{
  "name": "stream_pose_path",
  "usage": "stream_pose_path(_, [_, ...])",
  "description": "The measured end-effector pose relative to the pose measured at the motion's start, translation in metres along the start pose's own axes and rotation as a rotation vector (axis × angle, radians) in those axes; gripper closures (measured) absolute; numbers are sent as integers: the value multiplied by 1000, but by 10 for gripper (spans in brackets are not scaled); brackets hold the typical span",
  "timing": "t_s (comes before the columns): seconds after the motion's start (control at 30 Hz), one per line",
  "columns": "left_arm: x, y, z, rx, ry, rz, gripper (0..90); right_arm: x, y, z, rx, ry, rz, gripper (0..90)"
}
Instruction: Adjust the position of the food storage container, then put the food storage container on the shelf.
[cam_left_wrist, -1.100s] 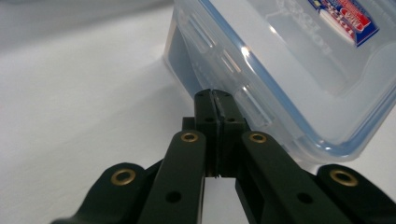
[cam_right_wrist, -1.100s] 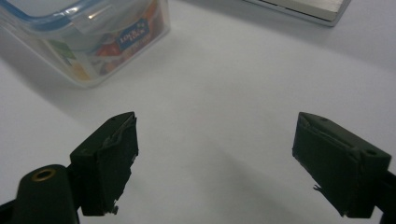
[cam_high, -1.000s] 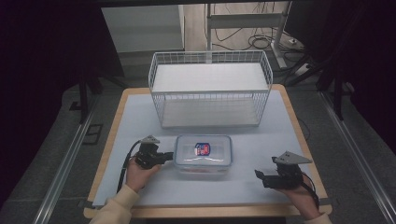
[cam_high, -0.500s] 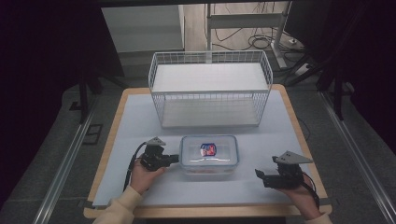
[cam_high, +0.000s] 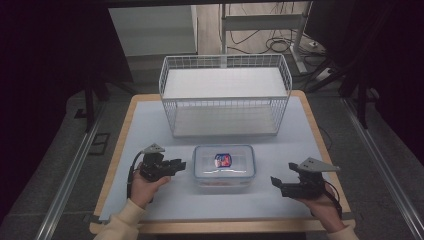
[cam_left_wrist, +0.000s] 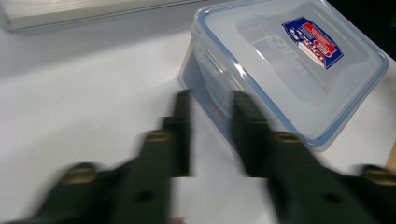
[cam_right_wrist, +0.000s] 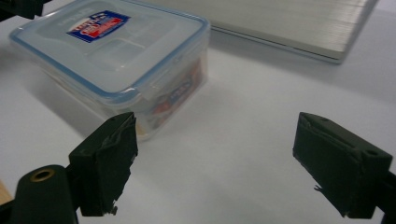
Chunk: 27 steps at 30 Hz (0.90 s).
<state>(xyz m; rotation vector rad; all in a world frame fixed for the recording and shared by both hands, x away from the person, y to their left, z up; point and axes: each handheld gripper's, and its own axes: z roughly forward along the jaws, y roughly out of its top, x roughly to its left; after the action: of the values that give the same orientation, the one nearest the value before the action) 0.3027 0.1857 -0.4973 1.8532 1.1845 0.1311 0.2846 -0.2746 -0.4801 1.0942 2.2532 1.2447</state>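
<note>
The lidded plastic box (cam_high: 223, 166) sits near the table's front, before the wire basket (cam_high: 225, 95). Left gripper (cam_high: 179, 164), jaws just opening and empty, sits beside the box's left wall; right gripper (cam_high: 275, 183) waits wide open, likely for a two-sided lift.

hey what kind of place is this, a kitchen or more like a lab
Most likely a lab or recording setup, not a kitchen: a lone table carries just a wire basket and a lidded plastic container, with loose cables on the floor behind.

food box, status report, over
Left hand-held gripper jaws just opening, nothing between them. Right hand-held gripper open, apart from the food box. Lid on. Nothing in the way.
</note>
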Motion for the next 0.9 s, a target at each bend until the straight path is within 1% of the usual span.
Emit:
stream_pose_path(0.03, [0,0,-2,-10,9,-16,506,0,1,1,-1,8,-1,139])
stream_pose_path(0.07, [0,1,-3,-8,1,-26,437,0,1,3,1,16,-1,139])
stream_pose_path(0.1, [1,2,-4,-3,-17,-36,394,0,2,4,3,22,1,139])
stream_pose_path(0.13, [1,2,-5,-7,-24,-42,375,0,2,5,5,29,6,139])
stream_pose_path(0.17, [0,2,-7,-11,-20,-42,353,0,3,7,8,37,11,142])
stream_pose_path(0.2, [0,2,-8,-1,-22,-43,326,-1,4,9,8,42,19,146])
stream_pose_path(0.23, [-1,2,-8,0,-22,-52,295,-2,5,10,9,45,26,153])
stream_pose_path(0.3, [-2,3,-10,-6,-16,-50,278,-3,8,11,14,40,40,165])
stream_pose_path(0.33, [-2,3,-11,-7,-23,-53,264,-4,10,12,18,39,58,166])
stream_pose_path(0.43, [-1,5,-10,9,-26,-51,227,-8,16,13,27,70,110,182])
stream_pose_path(0.5, [0,5,-9,19,-38,-65,209,-10,21,15,44,90,137,181])
stream_pose_path(0.57, [2,7,-7,37,-58,-87,194,-11,26,17,55,98,143,175])
stream_pose_path(0.63, [3,10,-5,38,-61,-104,194,-11,32,22,64,127,168,170])
stream_pose_path(0.7, [5,14,-1,40,-71,-124,194,-10,40,28,62,155,192,168])
stream_pose_path(0.83, [6,19,7,55,-93,-140,192,-7,53,43,67,198,206,160])
stream_pose_path(0.87, [6,20,12,59,-109,-159,191,-7,55,47,67,206,211,157])
stream_pose_path(0.9, [6,20,14,61,-120,-167,190,-7,58,51,67,212,214,157])
